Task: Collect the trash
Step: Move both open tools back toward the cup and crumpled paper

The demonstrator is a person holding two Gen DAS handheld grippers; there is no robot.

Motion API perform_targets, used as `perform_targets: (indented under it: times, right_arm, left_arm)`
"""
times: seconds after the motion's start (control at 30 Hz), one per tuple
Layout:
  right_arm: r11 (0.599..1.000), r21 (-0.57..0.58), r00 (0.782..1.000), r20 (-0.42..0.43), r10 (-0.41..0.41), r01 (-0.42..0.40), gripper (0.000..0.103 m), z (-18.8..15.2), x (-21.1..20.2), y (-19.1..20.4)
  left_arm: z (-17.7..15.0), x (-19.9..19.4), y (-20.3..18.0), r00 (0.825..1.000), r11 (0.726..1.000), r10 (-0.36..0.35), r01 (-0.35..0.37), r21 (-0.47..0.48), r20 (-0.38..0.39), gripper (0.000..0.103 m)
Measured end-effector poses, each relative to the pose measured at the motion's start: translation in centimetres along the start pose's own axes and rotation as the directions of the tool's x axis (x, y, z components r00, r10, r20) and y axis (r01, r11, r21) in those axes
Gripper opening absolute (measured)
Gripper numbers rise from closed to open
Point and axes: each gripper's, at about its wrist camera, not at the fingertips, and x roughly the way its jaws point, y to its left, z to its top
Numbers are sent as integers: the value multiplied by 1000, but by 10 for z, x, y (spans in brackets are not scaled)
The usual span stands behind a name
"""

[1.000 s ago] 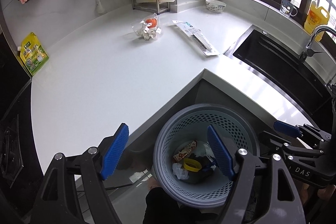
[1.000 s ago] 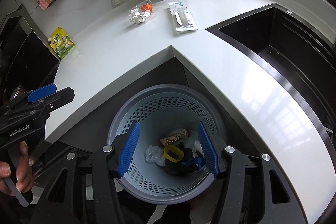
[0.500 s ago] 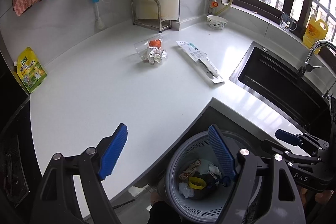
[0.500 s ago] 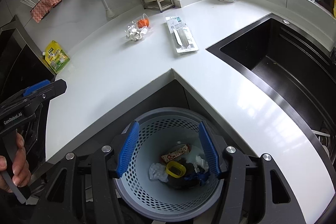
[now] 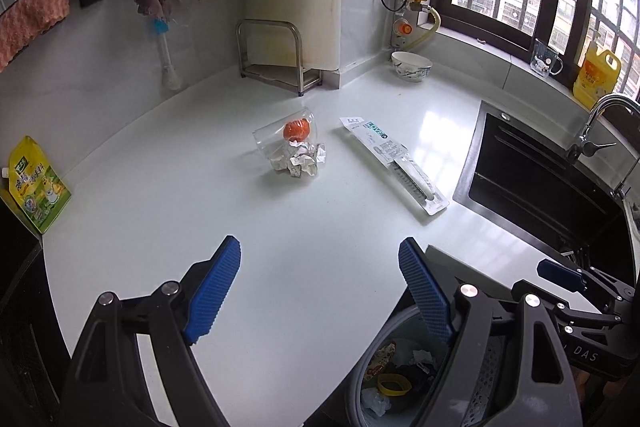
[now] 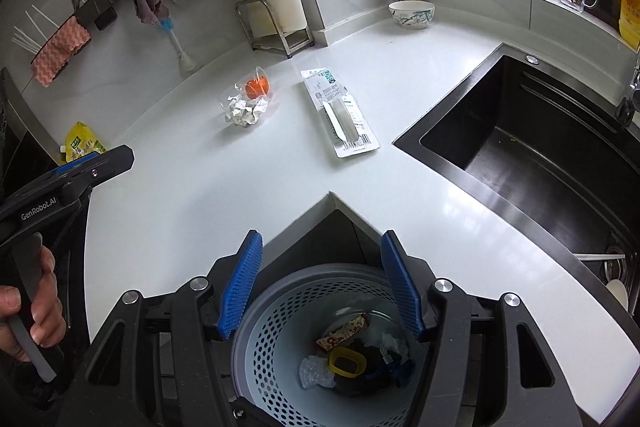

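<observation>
A clear bag (image 5: 294, 151) with crumpled paper and something orange lies on the white counter (image 5: 200, 187), far ahead of my left gripper (image 5: 320, 255). Right of the bag lies a long flat packet (image 5: 396, 163). My left gripper hangs open over the counter's front edge, nothing between its blue pads. My right gripper (image 6: 320, 241) is over the grey perforated bin (image 6: 304, 269) in the counter's corner notch; its jaws are opening and empty. Wrappers and other trash (image 6: 348, 355) lie in the bin. The bag (image 6: 250, 103) and packet (image 6: 340, 111) also show in the right wrist view.
A black sink (image 6: 540, 147) is sunk into the counter on the right, with a faucet (image 5: 596, 123). At the back stand a bowl (image 6: 411, 14) and a metal rack (image 5: 276, 59). A yellow-green pouch (image 5: 34, 187) leans at the far left. A hand (image 6: 32, 307) holds the left gripper's handle.
Both grippers have risen and moved forward from over the bin toward the counter. The bin has slid to the bottom of both views. Bag and packet look nearer.
</observation>
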Motion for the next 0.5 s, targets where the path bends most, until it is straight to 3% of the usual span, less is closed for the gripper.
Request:
perform_targets:
  times: [0.5]
  right_arm:
    - [998, 54, 1000, -14, -25, 26, 60, 37, 53, 23]
  left_arm:
    - [32, 43, 46, 1000, 999, -24, 24, 25, -5, 81]
